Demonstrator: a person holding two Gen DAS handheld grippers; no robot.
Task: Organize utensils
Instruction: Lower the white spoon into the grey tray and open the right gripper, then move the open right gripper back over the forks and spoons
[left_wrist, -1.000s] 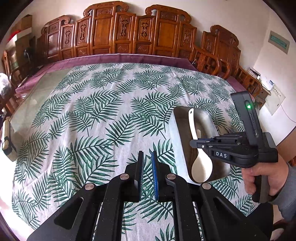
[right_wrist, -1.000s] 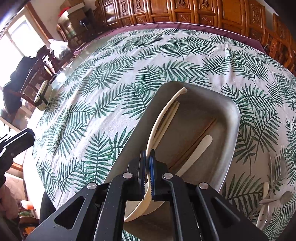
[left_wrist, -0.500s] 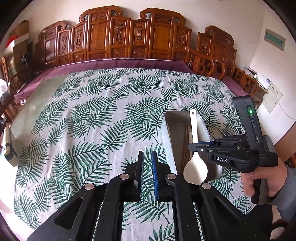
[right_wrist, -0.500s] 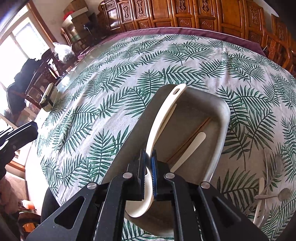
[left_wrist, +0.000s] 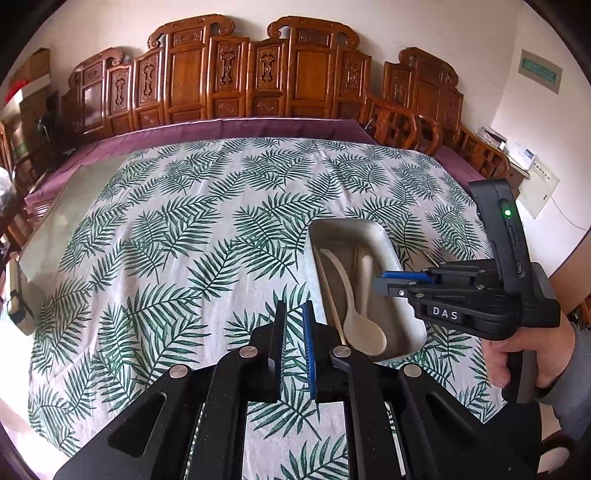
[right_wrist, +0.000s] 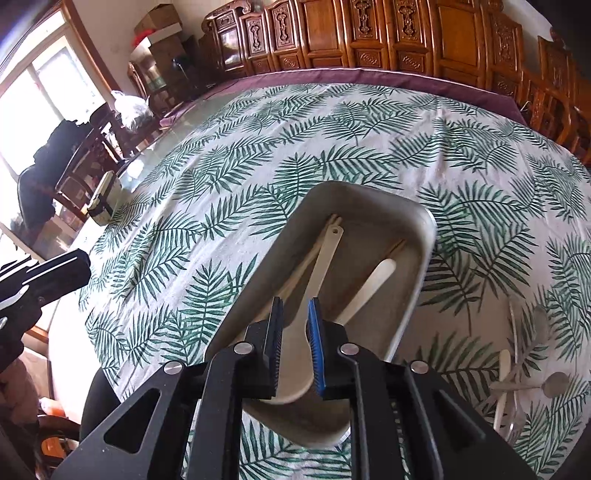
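Right gripper: its jaws had just been opening and stood a narrow way apart above the near end of the tray, pads clear of the spoon below them; nothing was gripped.
Left gripper: jaws drawn in to a thin slit with nothing between them, hovering over bare cloth just left of the tray.
Right hand: wrapped round the right gripper's handle, a grey sleeve at the wrist; a green light glowed on the gripper's body.
Large spoon: cream plastic, lying inside the tray, bowl at the near end and handle running away toward the far left corner.
Second spoon: cream, also in the tray, lying to the right of the large spoon with its handle pointing away.
Chopsticks: pale sticks lay in the tray along its left wall, beside the large spoon's handle.
Metal tray: rectangular with rounded corners, resting on the cloth.
Loose utensils: a small heap of pale and clear cutlery on the cloth, right of the tray and apart from it; single pieces were hard to make out.
Tablecloth: white with green palm fronds, covering the table.
Carved chairs: dark wood, ranged along the wall beyond the table.
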